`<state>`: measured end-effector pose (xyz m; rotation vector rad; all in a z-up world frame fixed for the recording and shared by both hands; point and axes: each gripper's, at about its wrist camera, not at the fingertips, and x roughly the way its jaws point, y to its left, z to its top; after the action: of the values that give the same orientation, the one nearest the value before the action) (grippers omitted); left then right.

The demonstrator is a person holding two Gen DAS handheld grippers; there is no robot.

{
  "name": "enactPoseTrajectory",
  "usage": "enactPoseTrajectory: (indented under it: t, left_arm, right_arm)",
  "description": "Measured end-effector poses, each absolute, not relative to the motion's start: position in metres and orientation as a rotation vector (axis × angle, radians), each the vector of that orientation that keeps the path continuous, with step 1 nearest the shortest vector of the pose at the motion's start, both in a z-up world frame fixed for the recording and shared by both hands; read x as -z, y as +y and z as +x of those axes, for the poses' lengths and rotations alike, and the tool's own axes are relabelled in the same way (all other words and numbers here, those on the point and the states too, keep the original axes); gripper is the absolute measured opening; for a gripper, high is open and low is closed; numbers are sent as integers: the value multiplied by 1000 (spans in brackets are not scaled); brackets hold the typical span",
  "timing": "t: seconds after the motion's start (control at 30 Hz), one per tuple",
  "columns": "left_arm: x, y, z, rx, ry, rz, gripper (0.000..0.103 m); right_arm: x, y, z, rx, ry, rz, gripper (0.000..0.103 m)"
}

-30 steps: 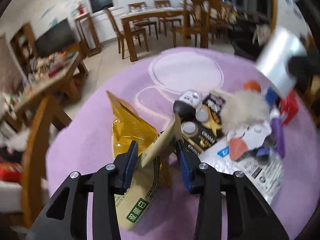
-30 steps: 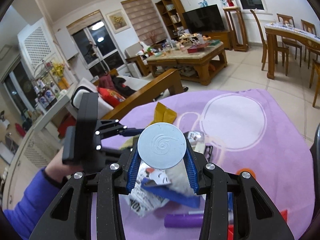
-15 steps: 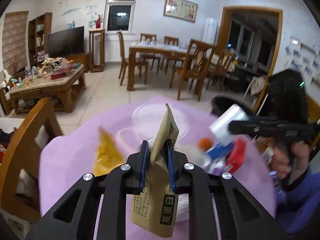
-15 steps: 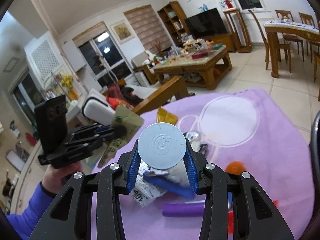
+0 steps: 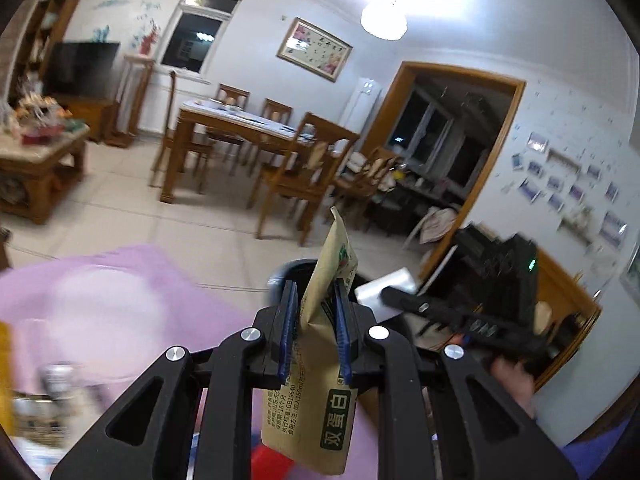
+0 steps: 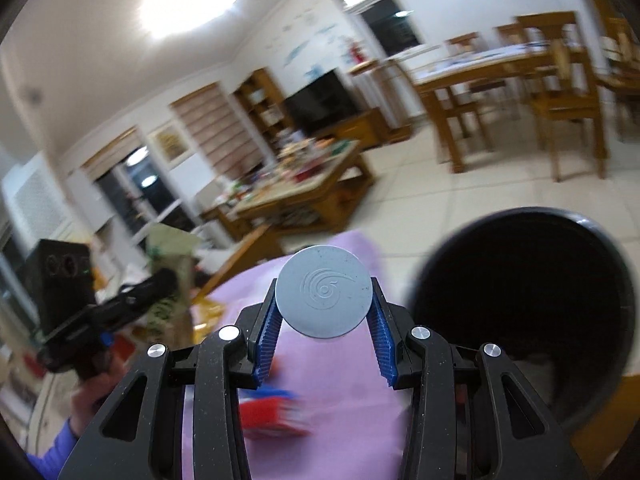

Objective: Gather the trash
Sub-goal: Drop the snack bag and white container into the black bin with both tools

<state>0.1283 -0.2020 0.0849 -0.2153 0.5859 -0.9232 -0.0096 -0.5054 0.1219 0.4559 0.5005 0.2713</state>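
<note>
Trash run, mid-carry: the right gripper has its jaws closed on a gray round-ended container, with the black trash bin gaping just right of the jaws, nearer this hand. The left gripper pinches a tan drink pouch (long axis upright between the jaws); the bin rim shows just beyond them.

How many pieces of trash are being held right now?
2: a tan pouch in the left gripper, and a grey can in the right gripper, beside the black bin.
</note>
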Motion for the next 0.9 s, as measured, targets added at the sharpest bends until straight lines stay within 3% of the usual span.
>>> enactPoseTrajectory:
  t: [0.2,0.47,0.9]
  left_arm:
    - [-51,-285,140,976,672,-261,19]
    - [-5,-357,147,942,771,-110,19]
    - [16,-368,163,903,821,-86,19]
  right_arm:
    - [-76,-574,-8,-149,549,520,41]
    - [-30,-610,1,-103,592,534,41]
    - [-13,-608,22,-95,618,500,41]
